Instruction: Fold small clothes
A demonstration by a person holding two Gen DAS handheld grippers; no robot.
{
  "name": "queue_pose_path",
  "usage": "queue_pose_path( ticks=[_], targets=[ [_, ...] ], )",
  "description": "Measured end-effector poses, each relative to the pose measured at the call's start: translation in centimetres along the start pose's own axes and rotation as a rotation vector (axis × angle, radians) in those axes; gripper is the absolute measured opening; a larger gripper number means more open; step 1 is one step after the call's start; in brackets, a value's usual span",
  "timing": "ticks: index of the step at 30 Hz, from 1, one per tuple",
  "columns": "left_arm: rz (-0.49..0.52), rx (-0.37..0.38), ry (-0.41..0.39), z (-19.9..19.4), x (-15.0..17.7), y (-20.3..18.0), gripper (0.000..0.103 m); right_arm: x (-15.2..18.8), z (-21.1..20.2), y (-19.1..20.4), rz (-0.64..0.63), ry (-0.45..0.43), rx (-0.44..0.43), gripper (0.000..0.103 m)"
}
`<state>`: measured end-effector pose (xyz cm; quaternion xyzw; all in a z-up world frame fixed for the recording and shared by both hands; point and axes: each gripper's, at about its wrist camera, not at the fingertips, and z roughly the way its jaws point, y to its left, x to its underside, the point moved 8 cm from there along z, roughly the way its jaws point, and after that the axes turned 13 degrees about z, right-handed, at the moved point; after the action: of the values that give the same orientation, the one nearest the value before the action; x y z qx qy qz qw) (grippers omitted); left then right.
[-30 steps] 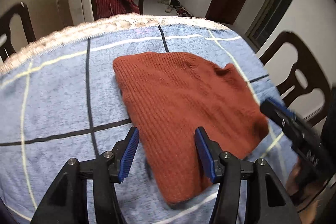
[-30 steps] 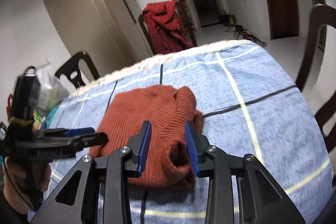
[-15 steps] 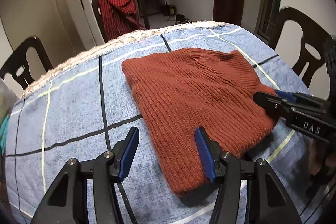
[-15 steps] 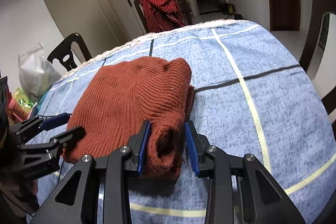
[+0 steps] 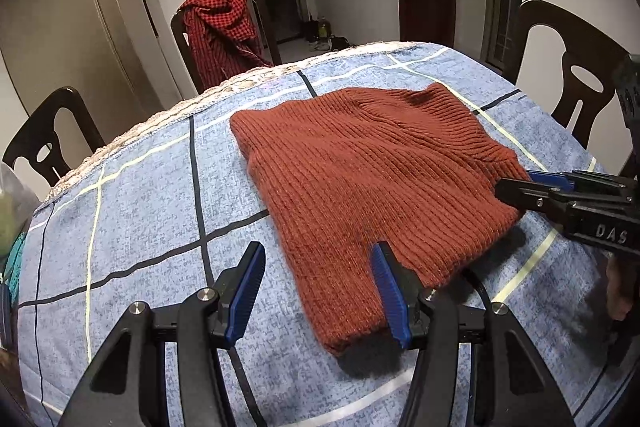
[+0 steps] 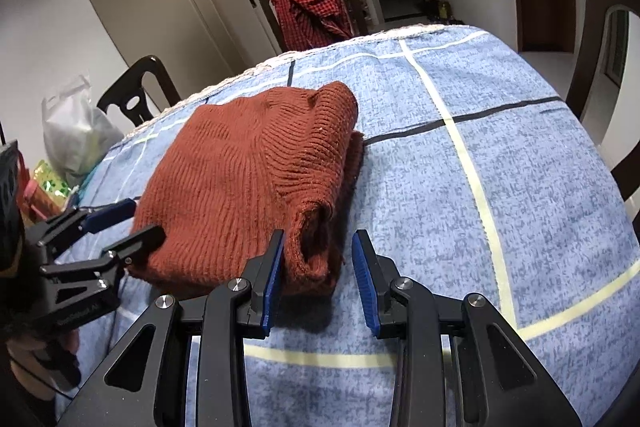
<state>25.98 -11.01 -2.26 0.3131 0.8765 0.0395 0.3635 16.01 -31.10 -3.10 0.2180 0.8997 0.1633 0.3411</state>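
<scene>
I have the left tool (image 5: 318,293) low over the near edge of the counter, its blue-padded fingers set wide apart; the right-hand finger overlaps the near corner of the garment, the other stands over bare cloth, and nothing is clamped between them. The right tool (image 6: 318,277) sits level at the garment's opposite near corner, fingers likewise apart and straddling the rolled open end of the knit. I cannot confirm whether its left pad touches the wool. From the left wrist view, the right tool (image 5: 560,195) reaches in from the side with its tips at the garment's edge.

The rust-red ribbed knit garment (image 5: 372,179) lies folded into a thick, roughly rectangular bundle at the middle of the counter. One long side shows stacked layers (image 6: 344,163), and the top surface is mostly smooth.

The counter carries a blue mottled cloth with pale and dark grid lines (image 6: 500,131). Dark wooden chairs surround it; one at the far side holds a draped red-and-black checked fabric (image 5: 222,27). A white plastic bag (image 6: 74,131) stands off the left edge.
</scene>
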Motion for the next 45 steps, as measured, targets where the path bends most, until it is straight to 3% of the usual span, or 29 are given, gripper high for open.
queue_pose_path(
  ticks=[5,6,10,15,17,19,21,25,33,45],
  targets=[
    [0.021,-0.013,-0.001,0.0,0.3,0.0,0.058,0.6,0.9,0.7,0.026,0.065,-0.064,0.034],
    [0.021,-0.01,-0.003,0.0,0.3,0.0,0.058,0.8,0.9,1.0,0.021,0.067,-0.069,0.027],
    [0.009,0.005,-0.001,0.0,0.3,0.3,0.058,0.8,0.2,1.5,0.032,0.063,-0.12,0.023],
    [-0.07,0.086,-0.012,-0.4,-0.1,1.4,0.058,1.0,0.0,0.5,-0.019,0.083,-0.046,0.024],
    [-0.103,0.115,-0.017,-0.5,-0.3,2.1,0.06,0.3,-1.2,0.5,-0.026,0.048,-0.056,0.028],
    [-0.146,0.172,-0.013,-0.2,-0.6,2.5,0.065,-0.6,-1.6,0.4,-0.013,0.025,-0.064,0.046],
    [-0.18,0.224,-0.013,0.2,-1.1,2.9,0.066,-1.8,-1.4,0.0,0.02,0.009,-0.064,0.057],
    [-0.273,0.28,0.021,1.5,-1.3,3.8,0.068,-3.2,0.5,-0.8,0.123,0.065,-0.119,0.058],
    [-0.28,0.274,0.042,2.0,-1.2,4.2,0.068,-4.2,1.9,-1.3,0.165,0.089,-0.148,0.058],
    [-0.337,0.344,0.051,3.0,-2.4,4.2,0.071,-4.6,3.2,-0.9,0.19,0.148,-0.198,0.058]
  ],
)
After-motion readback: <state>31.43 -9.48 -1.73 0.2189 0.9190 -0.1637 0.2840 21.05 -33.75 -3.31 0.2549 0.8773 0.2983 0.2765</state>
